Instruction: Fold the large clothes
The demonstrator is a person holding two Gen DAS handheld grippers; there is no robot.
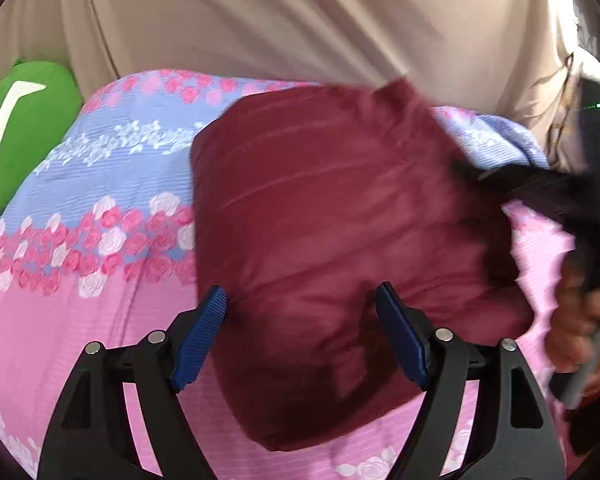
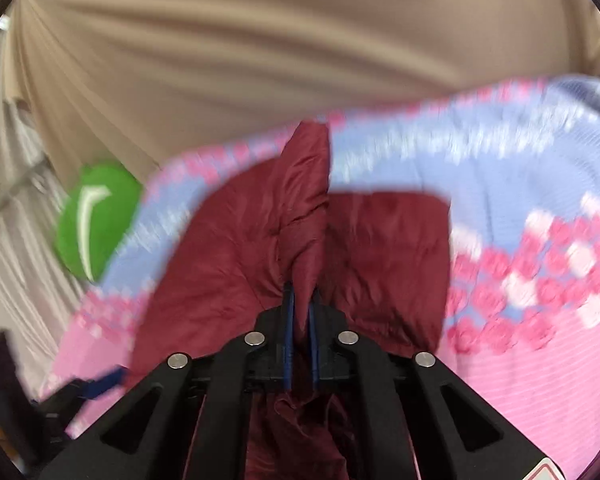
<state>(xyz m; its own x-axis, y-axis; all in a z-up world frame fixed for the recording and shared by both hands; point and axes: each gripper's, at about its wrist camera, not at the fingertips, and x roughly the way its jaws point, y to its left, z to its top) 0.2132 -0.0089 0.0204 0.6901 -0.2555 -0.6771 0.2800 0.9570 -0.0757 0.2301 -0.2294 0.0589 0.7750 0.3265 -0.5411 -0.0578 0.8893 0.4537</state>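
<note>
A dark red padded jacket point(image 1: 340, 208) lies folded on a bed with a pink and lilac rose-patterned cover point(image 1: 100, 208). In the left wrist view my left gripper point(image 1: 300, 304) stands open, its blue pads on either side of the jacket's near edge and not pressing on it. At the right edge of that view a hand point(image 1: 580, 320) holds the other gripper beside dark fur trim point(image 1: 540, 192). In the right wrist view my right gripper point(image 2: 301, 300) is shut on a raised fold of the jacket point(image 2: 304, 200), and the rest of the jacket point(image 2: 388, 256) spreads beyond it.
A green cushion point(image 1: 24, 128) with a white stripe lies at the bed's far left, also the green cushion point(image 2: 96, 216) in the right wrist view. A beige curtain point(image 1: 300, 20) hangs behind the bed. The bed cover point(image 2: 540, 340) stretches bare to the right of the jacket.
</note>
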